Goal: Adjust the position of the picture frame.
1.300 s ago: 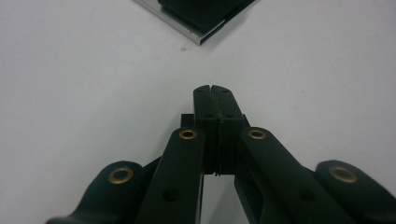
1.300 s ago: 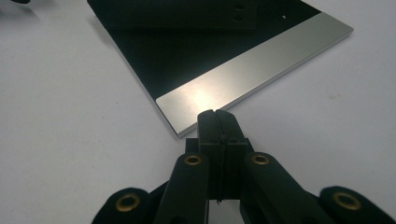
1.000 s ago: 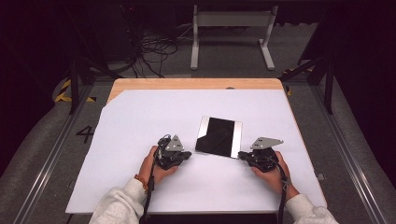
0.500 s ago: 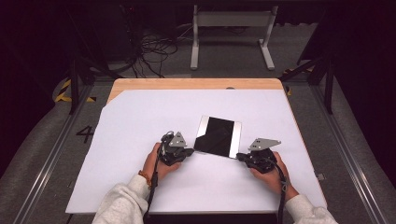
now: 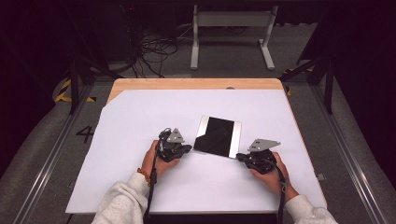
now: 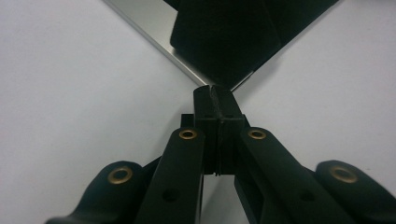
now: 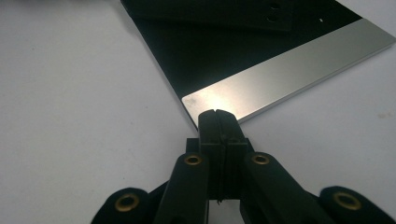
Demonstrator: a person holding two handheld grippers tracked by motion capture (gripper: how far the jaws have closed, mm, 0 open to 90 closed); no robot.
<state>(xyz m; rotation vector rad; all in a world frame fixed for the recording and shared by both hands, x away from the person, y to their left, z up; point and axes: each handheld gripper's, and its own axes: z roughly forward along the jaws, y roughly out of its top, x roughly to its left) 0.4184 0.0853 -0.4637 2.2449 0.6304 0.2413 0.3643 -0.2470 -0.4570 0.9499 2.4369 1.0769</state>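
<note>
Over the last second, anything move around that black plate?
Barely. The left tongs crept slightly right, toward the near left corner of the black plate, jaws closed with nothing between them. The right tongs held at the plate's near right corner, jaws also closed and empty. The plate lies where it was on the white sheet; nothing was gripped or released.

Right gripper (image 7: 218, 114): jaws pressed together, nothing between them.
Tip: at the near corner of the black tablet (image 7: 243, 60).
Tablet: flat on white table cover (image 7: 70, 116).
</note>
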